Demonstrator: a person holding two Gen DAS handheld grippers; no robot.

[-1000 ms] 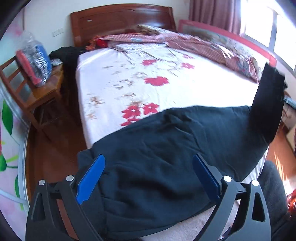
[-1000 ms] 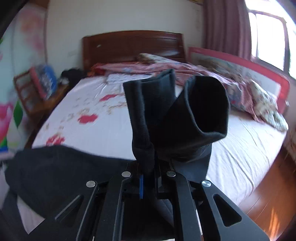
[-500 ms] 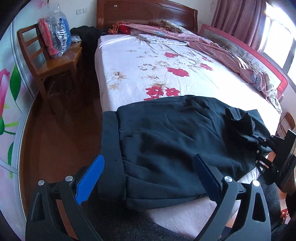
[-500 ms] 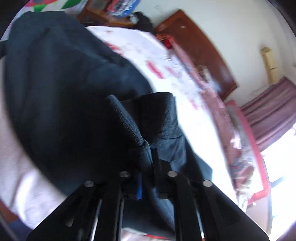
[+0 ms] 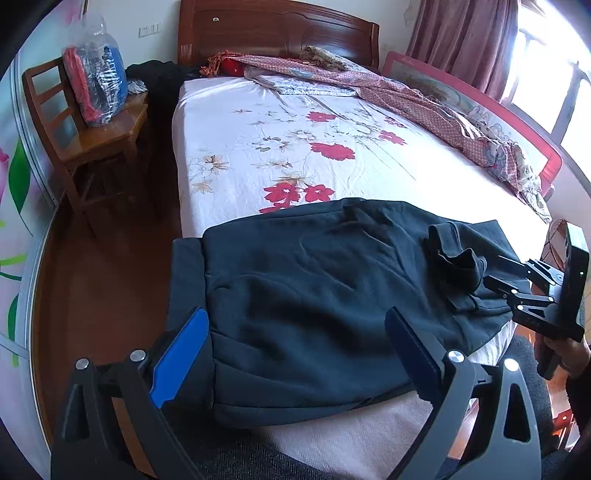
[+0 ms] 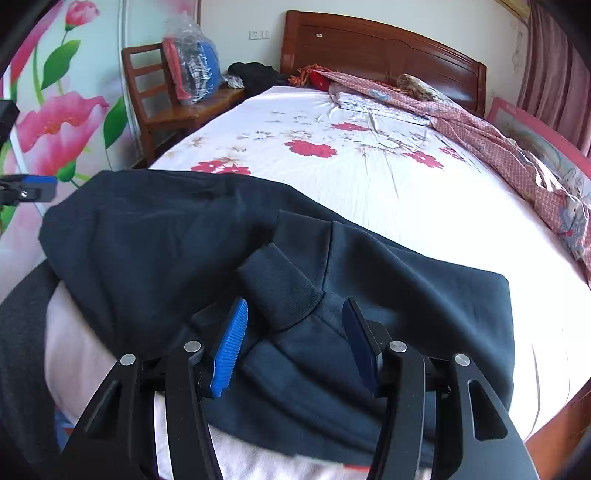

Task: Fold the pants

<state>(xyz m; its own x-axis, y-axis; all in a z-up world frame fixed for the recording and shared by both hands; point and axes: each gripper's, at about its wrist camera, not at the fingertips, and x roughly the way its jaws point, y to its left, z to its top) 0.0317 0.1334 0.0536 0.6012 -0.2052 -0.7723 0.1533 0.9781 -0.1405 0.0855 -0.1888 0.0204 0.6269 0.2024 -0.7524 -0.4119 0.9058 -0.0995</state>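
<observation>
Dark navy pants (image 5: 314, 288) lie across the near end of the bed (image 5: 280, 122), folded over, with the waistband (image 5: 186, 280) hanging off the left edge. The ribbed leg cuffs (image 6: 280, 284) lie bunched on top of the fabric. My left gripper (image 5: 295, 354) is open and empty, just above the pants' near edge. My right gripper (image 6: 295, 343) is open, its fingers on either side of the cuffs and not holding them. It also shows in the left wrist view (image 5: 517, 291) at the right.
A wooden chair (image 5: 85, 136) with a plastic-wrapped bundle (image 5: 96, 88) stands left of the bed. A pink patterned quilt (image 5: 424, 110) lies along the bed's far and right side. Dark clothes (image 5: 159, 74) are heaped by the headboard (image 5: 277, 33). Wooden floor lies on the left.
My right gripper carried the cuffs down onto the pants, folding the legs over, then opened and let go. My left gripper stayed open and drew back a little.
</observation>
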